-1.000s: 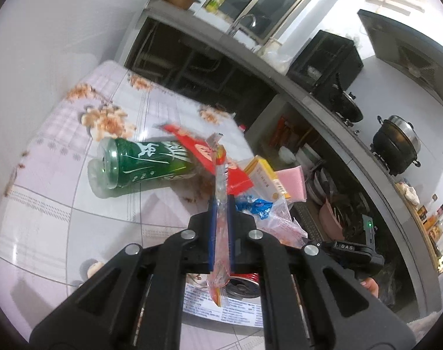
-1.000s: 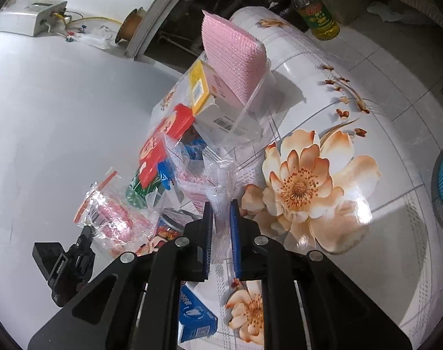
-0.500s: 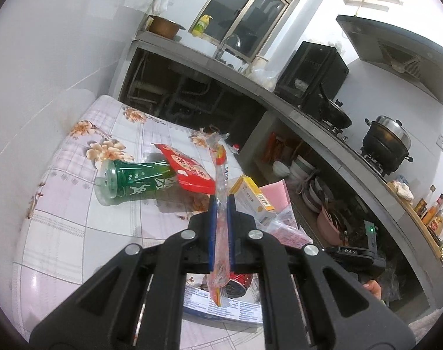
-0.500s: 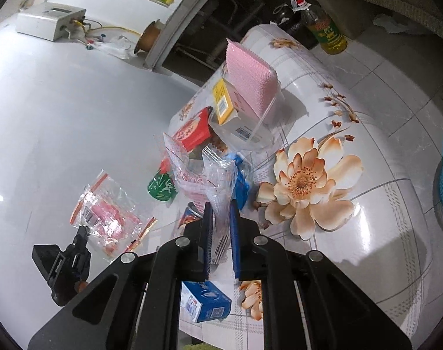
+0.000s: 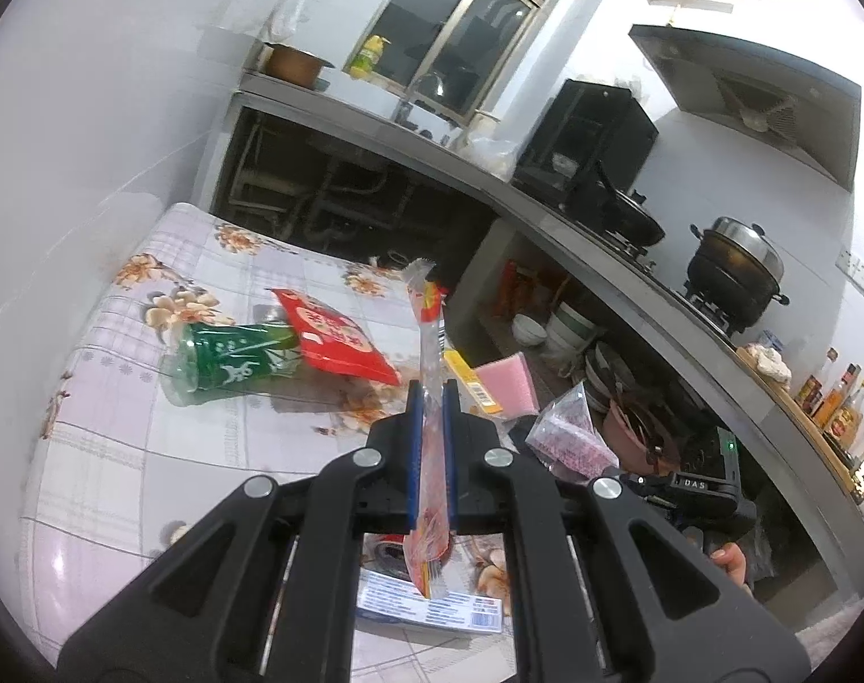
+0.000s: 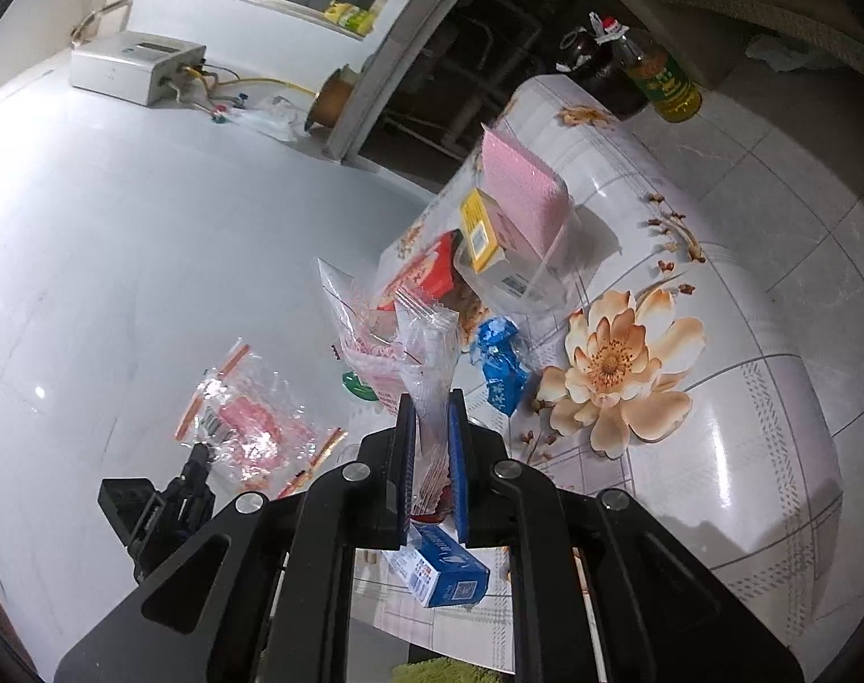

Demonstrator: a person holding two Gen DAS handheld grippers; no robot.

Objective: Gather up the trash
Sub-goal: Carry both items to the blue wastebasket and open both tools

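Note:
My left gripper (image 5: 430,398) is shut on a clear wrapper with red print (image 5: 429,341), held edge-on above the table; in the right wrist view the same wrapper (image 6: 244,427) hangs at the lower left. My right gripper (image 6: 432,407) is shut on a bunch of clear plastic bags (image 6: 415,341) with pink print, lifted off the table; the left wrist view shows those bags (image 5: 568,438) at right. On the floral tablecloth (image 5: 119,427) lie a green plastic cup (image 5: 227,361) on its side and a red packet (image 5: 335,338).
A yellow box (image 6: 480,227), a pink sponge (image 6: 523,193) and a blue wrapper (image 6: 500,364) lie on the table, a blue-white carton (image 6: 443,566) under my right gripper. Oil bottles (image 6: 659,79) stand on the floor. Kitchen counter with pots (image 5: 733,267) runs along the right.
Both grippers have risen and pulled back from the table with their wrappers still held. The clear bags came up off the tabletop.

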